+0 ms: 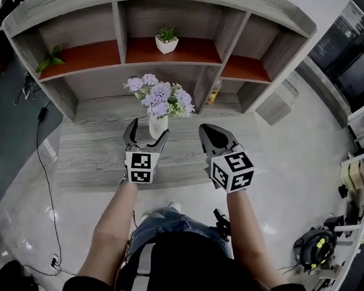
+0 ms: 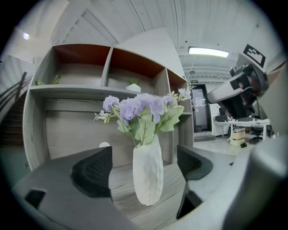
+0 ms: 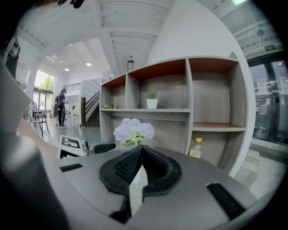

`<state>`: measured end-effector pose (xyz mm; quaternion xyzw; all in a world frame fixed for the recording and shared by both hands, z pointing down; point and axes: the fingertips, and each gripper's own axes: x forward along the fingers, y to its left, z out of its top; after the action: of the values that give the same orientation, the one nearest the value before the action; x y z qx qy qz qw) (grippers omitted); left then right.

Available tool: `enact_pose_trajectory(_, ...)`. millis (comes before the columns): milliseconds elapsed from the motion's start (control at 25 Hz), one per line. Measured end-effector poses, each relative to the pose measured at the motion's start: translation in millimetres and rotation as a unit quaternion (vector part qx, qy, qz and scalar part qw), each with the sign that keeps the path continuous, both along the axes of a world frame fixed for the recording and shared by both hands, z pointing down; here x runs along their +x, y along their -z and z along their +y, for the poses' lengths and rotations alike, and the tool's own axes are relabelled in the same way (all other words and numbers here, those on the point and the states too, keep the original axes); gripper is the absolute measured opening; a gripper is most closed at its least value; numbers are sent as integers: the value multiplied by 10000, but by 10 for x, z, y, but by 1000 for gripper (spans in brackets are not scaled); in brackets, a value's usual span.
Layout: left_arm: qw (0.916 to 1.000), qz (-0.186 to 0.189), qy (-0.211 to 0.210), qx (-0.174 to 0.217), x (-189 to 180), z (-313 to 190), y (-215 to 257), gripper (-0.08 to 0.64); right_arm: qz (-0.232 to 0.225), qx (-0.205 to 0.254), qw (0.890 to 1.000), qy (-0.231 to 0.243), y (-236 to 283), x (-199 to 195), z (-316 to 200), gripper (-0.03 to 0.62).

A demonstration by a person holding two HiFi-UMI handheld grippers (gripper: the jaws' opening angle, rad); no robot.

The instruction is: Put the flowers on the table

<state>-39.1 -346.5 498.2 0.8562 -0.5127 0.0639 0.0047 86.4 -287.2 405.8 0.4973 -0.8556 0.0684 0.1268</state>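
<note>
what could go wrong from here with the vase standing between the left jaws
1. The white vase stands upright on the table between the left gripper's open jaws, clear of both pads. A sideways move could knock this tall, narrow vase over.
2. The flowers spread wider than the vase, so lifting the jaws straight up might snag them.
3. The right gripper, shut and empty, sits close beside and may brush the flowers.

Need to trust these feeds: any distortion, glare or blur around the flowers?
Head view: fisheye bows the grey wooden shelf unit; glare spots on the glossy floor. Left gripper view: dark round vignette, white vase of purple flowers sharp. Right gripper view: flowers sharp, far windows bright.
</note>
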Motion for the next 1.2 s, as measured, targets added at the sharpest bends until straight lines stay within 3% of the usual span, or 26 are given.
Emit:
enact_pose_trajectory(360,9997,-124,-199,74,-148,60,341,436,152,336,9990,-247,337,50,60,15)
enact_pose_trajectory(760,9983,-110,-523,214,-323,256,896,436,-169,696,9961,-521,724,78,82,15)
enact_pose_trajectory(1000,9968,65,-577,547,-453,324,1355,436,55,847,9952,-485,828,19,92,15)
enact_pose_trajectory(1200,9939,357,-405,966,-697,328,1834,436,-51,985,9939,-500,1038,-14,73,15)
